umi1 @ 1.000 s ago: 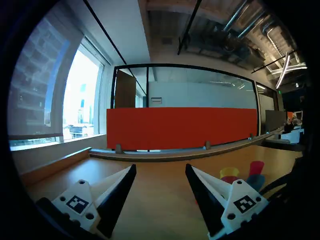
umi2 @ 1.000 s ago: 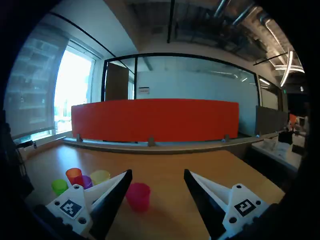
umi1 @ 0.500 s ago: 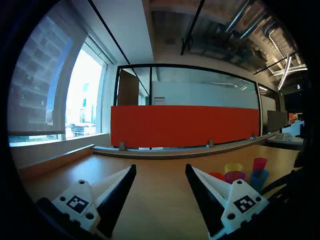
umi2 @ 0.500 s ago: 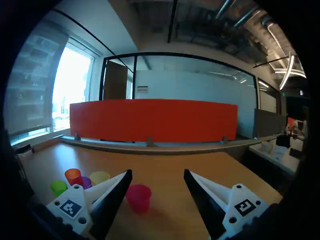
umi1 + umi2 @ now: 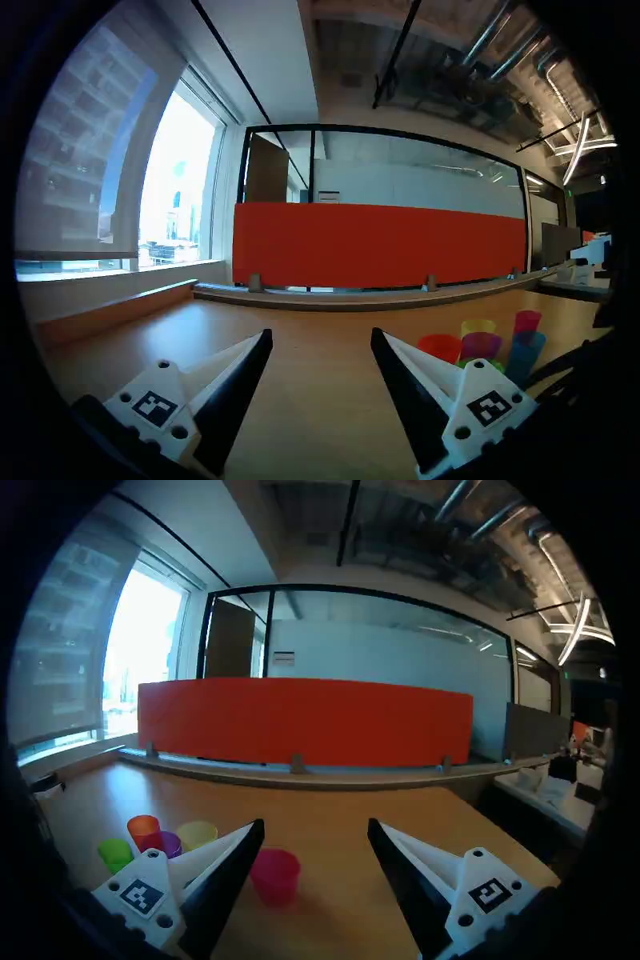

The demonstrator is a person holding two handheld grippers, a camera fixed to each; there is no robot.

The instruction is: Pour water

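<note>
A cluster of small plastic cups stands on the wooden table. In the left gripper view they sit right of my open left gripper: an orange cup, a purple cup, a yellow cup, a pink cup and a blue cup. In the right gripper view my open right gripper hovers over the table with a pink cup just right of its left finger. An orange cup, a green cup, a purple cup and a yellow cup stand further left. Nothing is between either gripper's fingers.
A red divider panel runs along the table's far edge, with a glass wall behind it. A bright window is at the left. Another desk with items lies past the table's right edge.
The left gripper's view has swung to the right, bringing more of the cup cluster into sight. The right gripper's view has barely shifted. Both grippers stay open.
</note>
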